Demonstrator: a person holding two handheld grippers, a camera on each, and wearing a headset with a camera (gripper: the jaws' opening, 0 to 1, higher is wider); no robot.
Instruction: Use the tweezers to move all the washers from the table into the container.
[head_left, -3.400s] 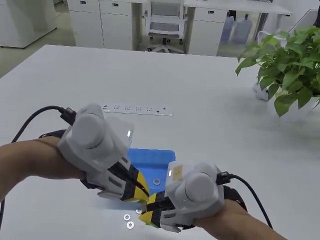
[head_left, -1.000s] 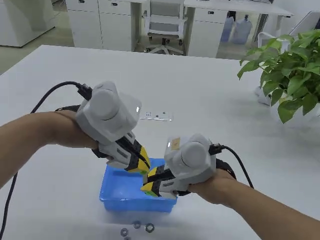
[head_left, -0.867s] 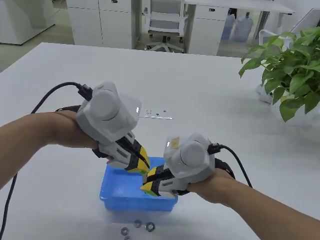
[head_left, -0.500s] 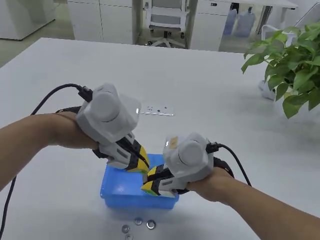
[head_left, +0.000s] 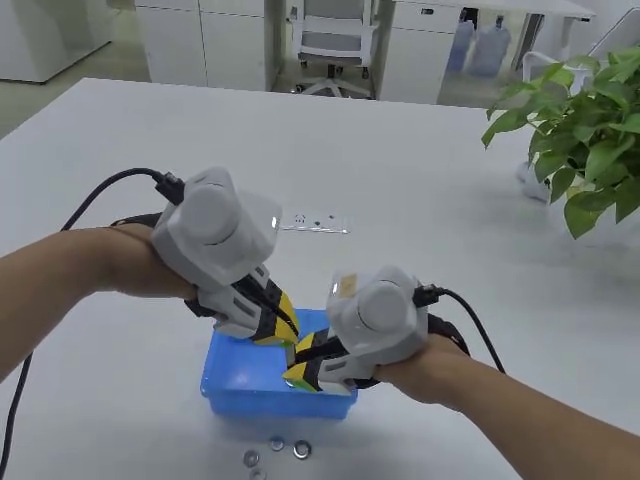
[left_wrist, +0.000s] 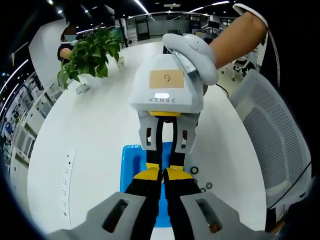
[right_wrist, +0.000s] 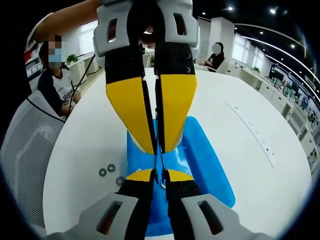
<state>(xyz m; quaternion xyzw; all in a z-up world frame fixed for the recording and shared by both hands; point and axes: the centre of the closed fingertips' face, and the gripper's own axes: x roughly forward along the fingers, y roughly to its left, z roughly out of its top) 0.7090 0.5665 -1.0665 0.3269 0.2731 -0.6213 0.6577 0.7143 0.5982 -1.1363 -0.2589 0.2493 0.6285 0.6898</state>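
Note:
The blue container (head_left: 245, 385) (left_wrist: 131, 165) (right_wrist: 200, 155) sits near the table's front edge. Three washers (head_left: 277, 451) (left_wrist: 202, 183) (right_wrist: 111, 172) lie on the table just in front of it. Both grippers meet nose to nose above the container. My left gripper (head_left: 278, 328) (left_wrist: 162, 176) is shut on the thin metal tweezers (right_wrist: 158, 150). My right gripper (head_left: 296, 376) (right_wrist: 160, 176) is shut on the same tweezers from the other side. A small ring-like piece (right_wrist: 163, 185) shows at the tweezers' tip over the blue floor; I cannot tell whether it is gripped.
A white power strip (head_left: 315, 222) (right_wrist: 255, 132) lies beyond the container. A potted plant (head_left: 590, 120) (left_wrist: 90, 55) stands at the table's far right. Cables trail from both grippers. An office chair (head_left: 330, 40) and cabinets stand past the table, and people sit nearby.
3.4 s ago both grippers were low by the washers in front of the container; they now hover over it. Over the last second they have hardly moved; the camera shifted slightly.

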